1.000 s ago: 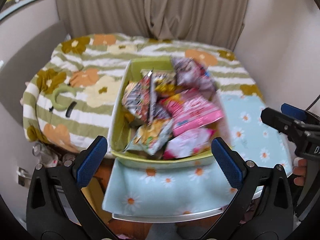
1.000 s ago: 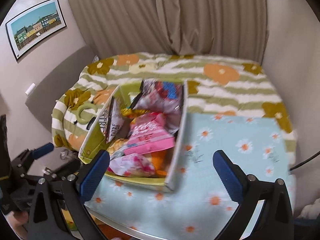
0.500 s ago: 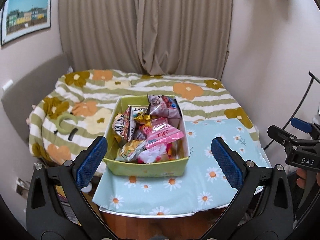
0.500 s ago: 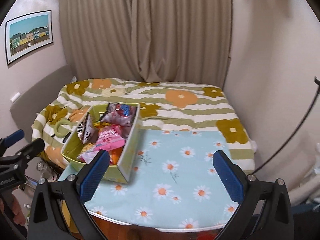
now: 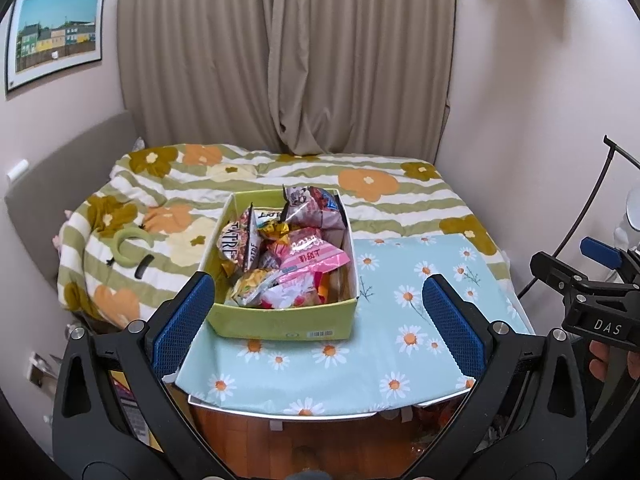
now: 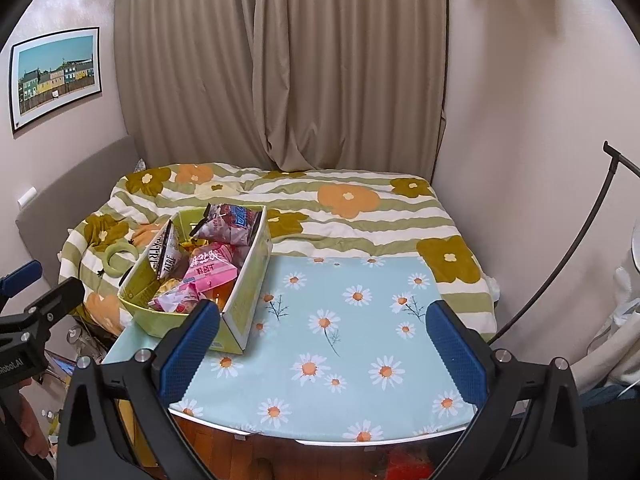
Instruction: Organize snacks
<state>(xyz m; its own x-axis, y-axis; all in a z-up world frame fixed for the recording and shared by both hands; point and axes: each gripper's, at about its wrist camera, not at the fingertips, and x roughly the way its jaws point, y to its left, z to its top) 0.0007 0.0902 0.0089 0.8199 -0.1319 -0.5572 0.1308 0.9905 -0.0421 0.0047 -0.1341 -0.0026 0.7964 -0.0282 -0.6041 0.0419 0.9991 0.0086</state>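
A yellow-green box (image 5: pixel 280 326) (image 6: pixel 246 304) full of snack packets stands on the left part of a small table with a light-blue daisy cloth (image 5: pixel 420 320) (image 6: pixel 352 340). A pink packet (image 5: pixel 310 258) (image 6: pixel 208 270) lies on top of the pile. A dark packet (image 5: pixel 312 204) (image 6: pixel 228 222) leans at the far end. My left gripper (image 5: pixel 320 320) is open and empty, held back in front of the box. My right gripper (image 6: pixel 324 344) is open and empty, held above the table's near edge, to the right of the box.
A bed with a green-striped flowered blanket (image 5: pixel 280 172) lies behind the table. A green ring (image 5: pixel 128 246) and a small black object (image 5: pixel 143 270) lie on it at the left. Curtains and walls close the room. A black stand (image 6: pixel 560 264) rises at the right.
Both grippers have pulled back and up from the box, so the box looks smaller and farther. The snacks stay in the box. Both grippers stay open.
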